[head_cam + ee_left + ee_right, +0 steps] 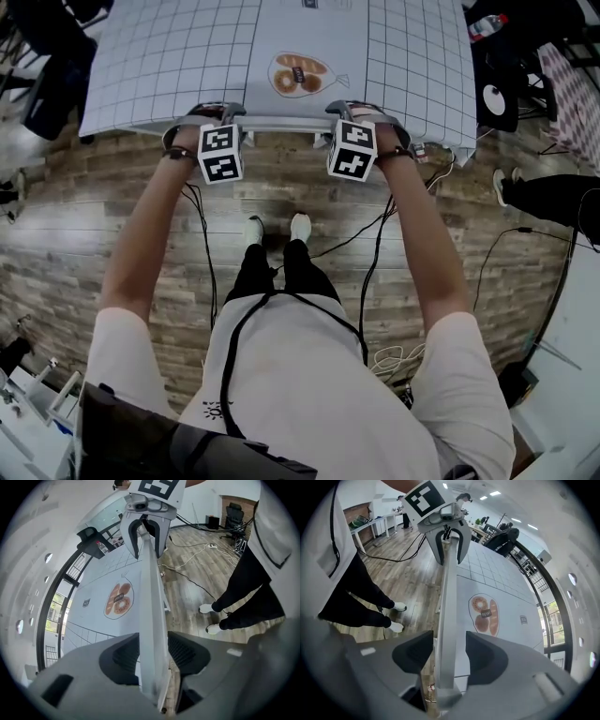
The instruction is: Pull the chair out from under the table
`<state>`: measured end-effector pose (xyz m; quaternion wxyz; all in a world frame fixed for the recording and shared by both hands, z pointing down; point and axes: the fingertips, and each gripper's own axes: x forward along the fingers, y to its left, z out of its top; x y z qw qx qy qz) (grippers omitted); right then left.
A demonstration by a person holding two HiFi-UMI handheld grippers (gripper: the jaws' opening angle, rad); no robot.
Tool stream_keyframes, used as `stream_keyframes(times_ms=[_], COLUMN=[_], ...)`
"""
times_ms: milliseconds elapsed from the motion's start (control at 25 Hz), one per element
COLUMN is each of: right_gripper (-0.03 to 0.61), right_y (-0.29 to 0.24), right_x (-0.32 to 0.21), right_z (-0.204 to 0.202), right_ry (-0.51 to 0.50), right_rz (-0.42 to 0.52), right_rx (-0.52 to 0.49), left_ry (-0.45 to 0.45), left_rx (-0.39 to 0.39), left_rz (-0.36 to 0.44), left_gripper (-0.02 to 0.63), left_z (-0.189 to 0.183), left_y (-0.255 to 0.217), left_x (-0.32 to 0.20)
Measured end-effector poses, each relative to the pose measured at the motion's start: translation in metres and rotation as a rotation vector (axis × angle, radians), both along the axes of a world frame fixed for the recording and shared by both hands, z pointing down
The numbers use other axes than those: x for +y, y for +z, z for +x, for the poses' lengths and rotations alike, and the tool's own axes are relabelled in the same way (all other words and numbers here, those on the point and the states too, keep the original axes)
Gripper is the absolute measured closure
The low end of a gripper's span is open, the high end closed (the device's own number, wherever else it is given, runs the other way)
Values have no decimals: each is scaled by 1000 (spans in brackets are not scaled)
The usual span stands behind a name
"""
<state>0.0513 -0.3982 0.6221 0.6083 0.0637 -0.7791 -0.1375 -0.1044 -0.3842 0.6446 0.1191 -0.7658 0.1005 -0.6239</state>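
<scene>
The chair shows only as a white top rail [286, 124] along the near edge of the table [187, 56], which wears a grid-printed cloth. Both grippers point steeply down over that rail. My left gripper [211, 114] straddles the rail [152, 597], and both pads lie against its sides [153, 656]. My right gripper [361, 111] also has the rail [449, 602] between its jaws [449, 656], with a gap showing at the table-side pad. Each gripper view shows the other gripper farther along the rail. The chair's seat and legs are hidden under the table.
A flat picture of bread and a doughnut [300, 75] lies on the cloth. Cables [375, 244] trail over the wooden floor round my feet [277, 228]. Another person's leg [544, 192] and a black office chair [497, 94] are at the right.
</scene>
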Motion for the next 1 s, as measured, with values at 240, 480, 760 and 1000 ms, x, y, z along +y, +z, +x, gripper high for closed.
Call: stream_keyframes(times_ms=[240, 480, 760, 1000], right_gripper=[434, 482, 488, 494], right_y=[21, 25, 25, 23], right_x=[3, 0, 2, 10], right_z=[2, 4, 2, 6], right_ry=[-31, 0, 11, 29], right_rz=[-29, -36, -65, -93], right_rx=[69, 75, 69, 67], left_ry=[25, 11, -19, -15], left_rx=[-21, -3, 4, 24], left_rz=[-6, -51, -101, -154], left_gripper=[502, 512, 522, 531], left_z=[0, 2, -1, 3], left_y=[7, 8, 7, 6], left_x=[-3, -4, 0, 7])
